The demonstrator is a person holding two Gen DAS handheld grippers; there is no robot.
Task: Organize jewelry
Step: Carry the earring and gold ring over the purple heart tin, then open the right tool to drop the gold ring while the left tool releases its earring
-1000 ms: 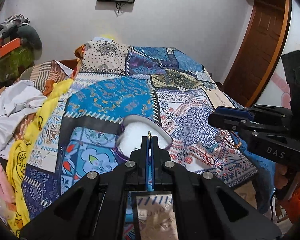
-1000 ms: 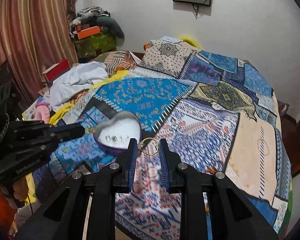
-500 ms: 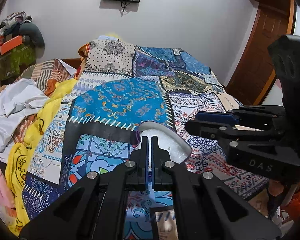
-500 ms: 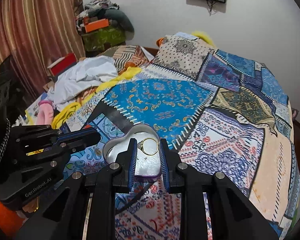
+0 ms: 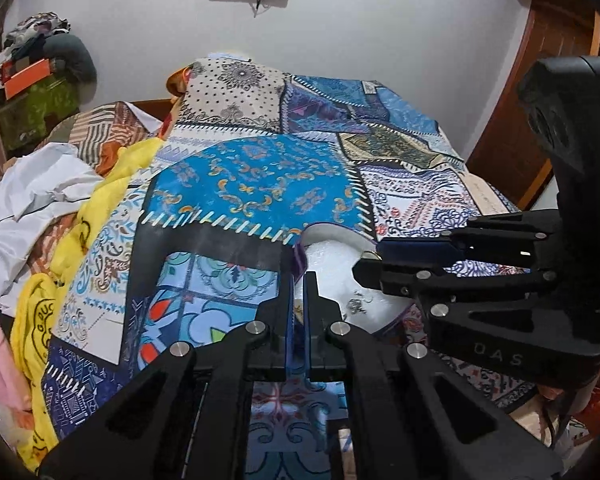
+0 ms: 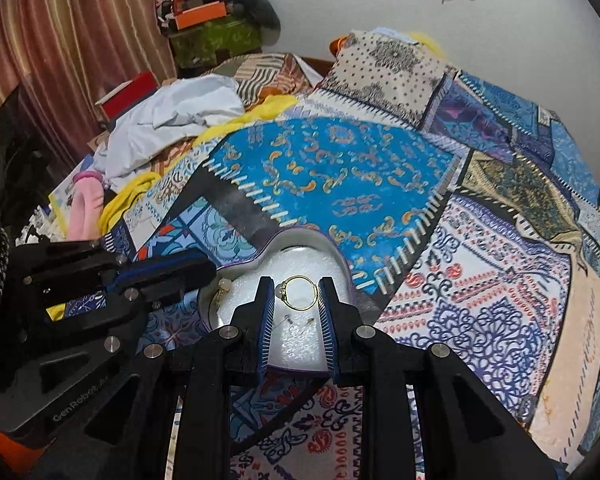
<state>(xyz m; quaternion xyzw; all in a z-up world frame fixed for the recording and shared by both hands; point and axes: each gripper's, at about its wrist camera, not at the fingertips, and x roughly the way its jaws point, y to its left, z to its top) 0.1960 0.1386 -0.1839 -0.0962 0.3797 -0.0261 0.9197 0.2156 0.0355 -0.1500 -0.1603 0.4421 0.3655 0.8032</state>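
A heart-shaped purple box (image 6: 342, 264) with white foam lining lies open on the patchwork bedspread (image 6: 340, 168). My right gripper (image 6: 298, 294) is shut on a gold ring (image 6: 297, 298) and holds it over the box. Small earrings (image 6: 296, 322) lie on the foam, and a pearl piece (image 6: 223, 286) rests near the box's left rim. My left gripper (image 5: 299, 282) is nearly shut and looks empty, its tips at the box's (image 5: 328, 254) left side. The right gripper (image 5: 376, 260) also shows in the left wrist view, above earrings (image 5: 356, 304).
White, yellow and pink clothes (image 6: 172, 116) are piled along the bed's left side. A red box (image 6: 128, 94) and curtains (image 6: 60, 48) stand beyond them. A pillow (image 5: 232, 96) lies at the bed's head. A wooden door (image 5: 536, 80) is at the right.
My right gripper has carried the ring leftward, from over the bedspread to over the box. My left gripper has shifted and no longer shows a gold piece at its tips.
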